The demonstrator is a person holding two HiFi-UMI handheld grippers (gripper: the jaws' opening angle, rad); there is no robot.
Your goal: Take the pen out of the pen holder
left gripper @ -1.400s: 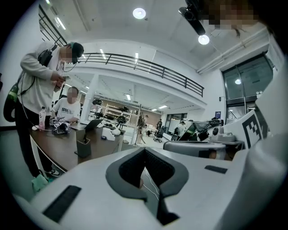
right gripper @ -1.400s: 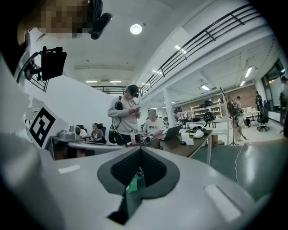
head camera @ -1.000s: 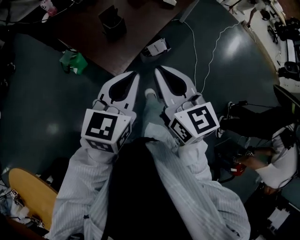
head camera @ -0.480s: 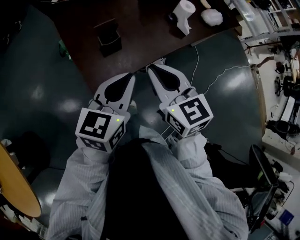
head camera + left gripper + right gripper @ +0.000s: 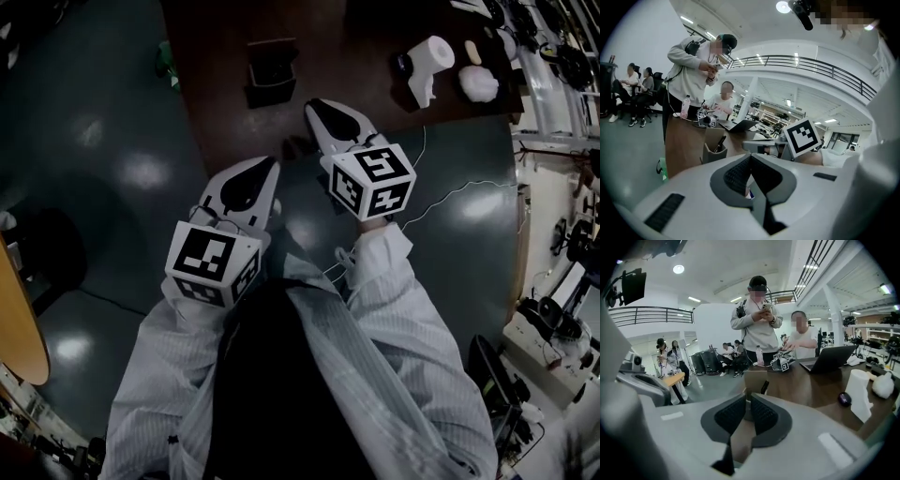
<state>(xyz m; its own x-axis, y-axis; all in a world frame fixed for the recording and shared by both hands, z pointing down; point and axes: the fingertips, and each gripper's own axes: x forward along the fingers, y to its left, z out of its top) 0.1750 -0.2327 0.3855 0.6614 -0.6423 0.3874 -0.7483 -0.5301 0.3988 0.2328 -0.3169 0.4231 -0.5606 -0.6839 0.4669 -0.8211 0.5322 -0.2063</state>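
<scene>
The pen holder [image 5: 271, 70] is a dark open box on the brown table [image 5: 356, 47]. It shows in the left gripper view [image 5: 714, 146] with a dark pen [image 5: 720, 143] leaning in it. Straight ahead in the right gripper view, the holder [image 5: 756, 379] and the pen [image 5: 764, 387] sit just past the jaws. My right gripper [image 5: 312, 103] reaches over the table edge, a short way from the holder. Its jaws are opening, a narrow gap with nothing between them [image 5: 747, 397]. My left gripper [image 5: 273, 161] hangs back over the floor, its tips together and empty [image 5: 751, 157].
A white paper roll [image 5: 427, 61] and a white fluffy lump [image 5: 480, 82] lie on the table's right part. A mouse [image 5: 844, 399] and a laptop [image 5: 829, 359] are there too. Two people [image 5: 759, 329] stand at the far side. A cable [image 5: 450, 197] runs over the floor.
Both grippers have moved forward and down toward the table. The right one has gone further and now leads over the table edge. The holder appears closer.
</scene>
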